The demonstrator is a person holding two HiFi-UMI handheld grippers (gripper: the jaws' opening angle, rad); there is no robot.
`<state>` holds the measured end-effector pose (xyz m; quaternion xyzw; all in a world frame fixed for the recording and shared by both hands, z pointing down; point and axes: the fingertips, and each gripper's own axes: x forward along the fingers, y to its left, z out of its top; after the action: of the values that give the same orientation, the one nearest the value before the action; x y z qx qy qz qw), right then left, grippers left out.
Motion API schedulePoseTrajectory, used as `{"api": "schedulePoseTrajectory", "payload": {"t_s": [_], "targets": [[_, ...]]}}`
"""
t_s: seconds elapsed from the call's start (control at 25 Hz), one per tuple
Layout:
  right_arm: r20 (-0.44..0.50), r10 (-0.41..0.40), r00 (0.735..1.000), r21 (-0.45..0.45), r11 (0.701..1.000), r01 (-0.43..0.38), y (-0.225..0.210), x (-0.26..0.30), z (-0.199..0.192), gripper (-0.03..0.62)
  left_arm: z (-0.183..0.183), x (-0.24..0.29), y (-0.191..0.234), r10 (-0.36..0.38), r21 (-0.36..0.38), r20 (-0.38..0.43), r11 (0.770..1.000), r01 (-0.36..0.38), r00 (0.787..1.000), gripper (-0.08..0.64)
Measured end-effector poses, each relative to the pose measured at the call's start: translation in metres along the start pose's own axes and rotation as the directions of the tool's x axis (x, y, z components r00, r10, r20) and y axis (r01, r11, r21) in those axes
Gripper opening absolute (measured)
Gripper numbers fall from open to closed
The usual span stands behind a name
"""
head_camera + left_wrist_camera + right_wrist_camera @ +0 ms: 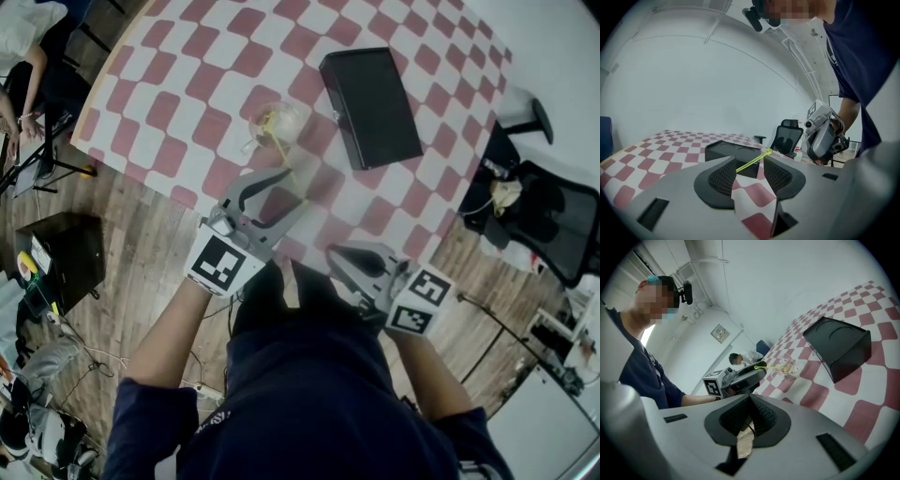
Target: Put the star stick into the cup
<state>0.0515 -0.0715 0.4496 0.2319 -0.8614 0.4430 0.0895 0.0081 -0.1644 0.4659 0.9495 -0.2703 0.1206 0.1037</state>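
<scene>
Star stick (284, 155) leaning from cup (266, 124), tip between parted left tongs (750, 160)

yellow-green star stick (278, 153) leans tilted in the clear cup (291, 116).

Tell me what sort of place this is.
Probably an office or lab workroom: a checked tablecloth on a big table, a black office chair beside it, and cables trailing over the wood floor.
</scene>
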Motion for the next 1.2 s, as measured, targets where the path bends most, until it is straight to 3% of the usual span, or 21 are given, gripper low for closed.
{"api": "schedulePoseTrajectory", "payload": {"t_s": [0.48, 0.76, 1.2], "targets": [[0.023, -0.012, 1.0, -0.033, 0.999, 0.013, 0.018, 0.002, -0.002, 0.015, 0.009, -0.023, -0.007, 0.001, 0.001, 0.001, 1.0, -0.001, 1.0, 0.231], [0.077, -0.024, 0.997, -0.095, 0.995, 0.032, 0.034, -0.001, 0.02, 0.015, 0.031, -0.046, -0.005, 0.044, 0.018, -0.016, 0.999, -0.043, 0.999, 0.099], [0.143, -0.022, 0.99, -0.182, 0.982, 0.048, 0.05, -0.013, 0.053, 0.015, 0.059, -0.075, -0.015, 0.097, -0.008, -0.023, 0.995, -0.097, 0.995, 0.043]]}}
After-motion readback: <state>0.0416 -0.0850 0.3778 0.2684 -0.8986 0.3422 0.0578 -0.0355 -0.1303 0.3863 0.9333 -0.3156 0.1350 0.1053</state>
